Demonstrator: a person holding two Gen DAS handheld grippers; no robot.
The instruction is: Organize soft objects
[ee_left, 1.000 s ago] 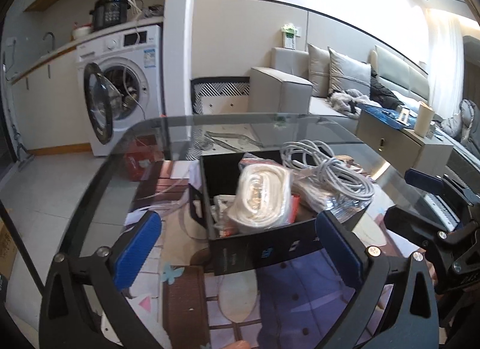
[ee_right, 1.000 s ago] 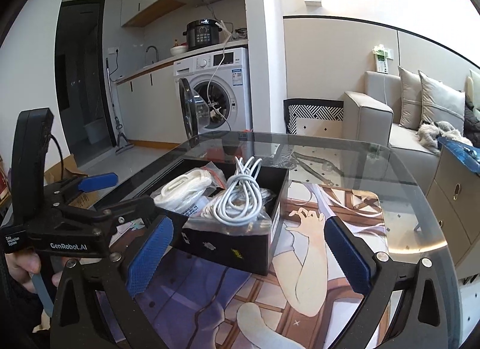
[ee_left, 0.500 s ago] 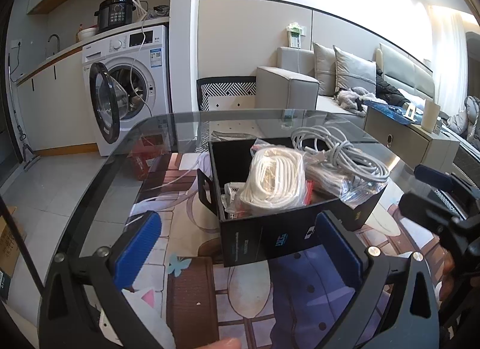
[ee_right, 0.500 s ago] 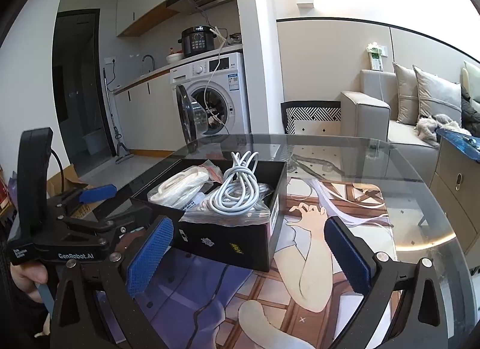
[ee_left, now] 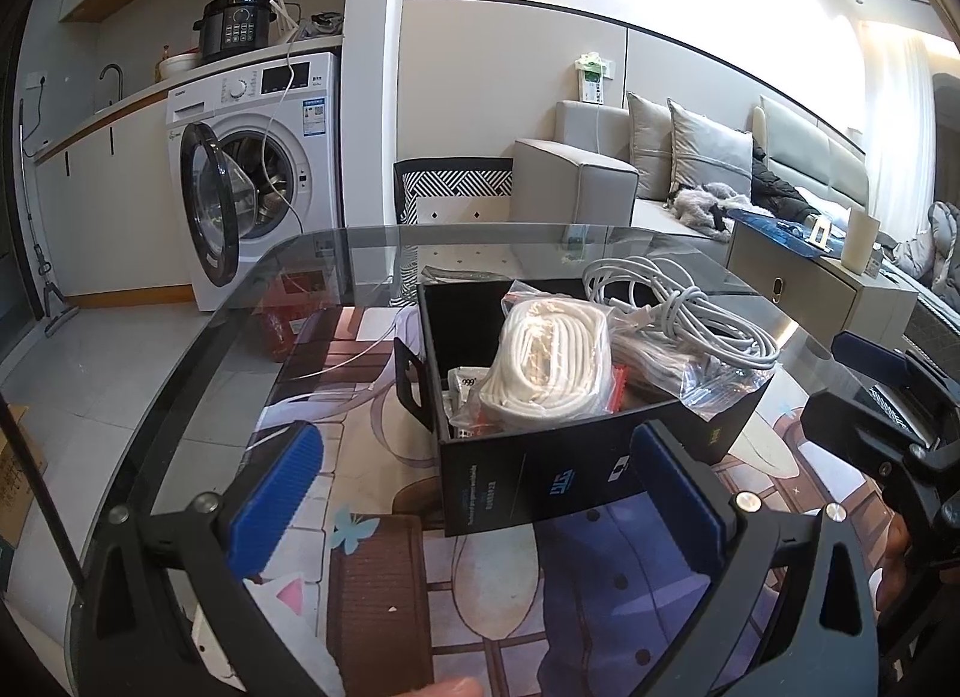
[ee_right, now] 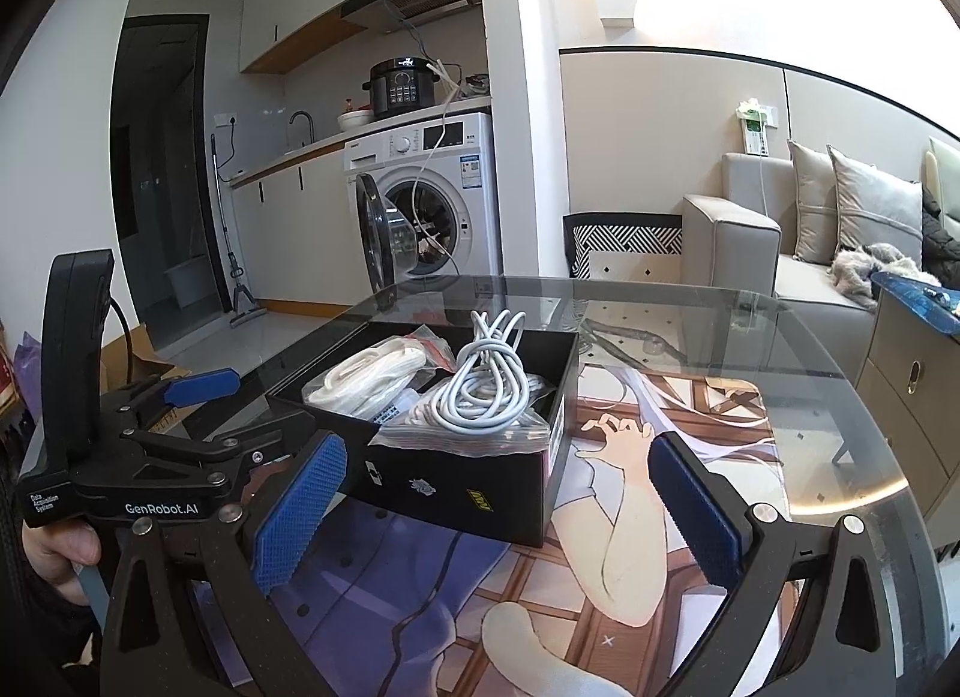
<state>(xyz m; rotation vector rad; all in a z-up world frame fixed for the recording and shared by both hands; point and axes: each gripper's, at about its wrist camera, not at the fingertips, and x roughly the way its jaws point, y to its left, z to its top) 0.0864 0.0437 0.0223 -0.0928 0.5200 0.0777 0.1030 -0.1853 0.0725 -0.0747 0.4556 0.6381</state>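
Since everything in the black box (ee_left: 576, 457) is cable or bag, nothing here should be heavy or breakable, but all of it is floppy. White cable bundle (ee_left: 678, 313) lies topmost, loosely coiled and knotted round its middle, resting on a clear zip bag (ee_right: 462, 427) that laps over the box wall on the side toward the right gripper. Judgement: take the bundle at the knotted waist, where the strands are gathered; a pinch on an outer loop would likely pull out one strand and let the rest trail. Bagged cream cable coil (ee_left: 549, 361) sits beside it; the film looks slick, so pinch bag and coil together, not film alone.

Box stands on the printed mat (ee_right: 630, 577), roughly mid-bench, well in from the curved far edge of the glass bench (ee_left: 372, 241).

Left gripper (ee_left: 474, 502): blue pads wide apart, empty, low in front of the near box wall. Right gripper (ee_right: 498, 508): pads likewise spread, empty, facing the box corner (neither touches the box as far as I can tell).

Hidden or unclear:
- box floor and whatever lies under the bags; a small white packet (ee_left: 465, 382) shows only in part
- cable plugs and ends not traceable
- whether the thin dark cord on the mat belongs to the task: cannot tell
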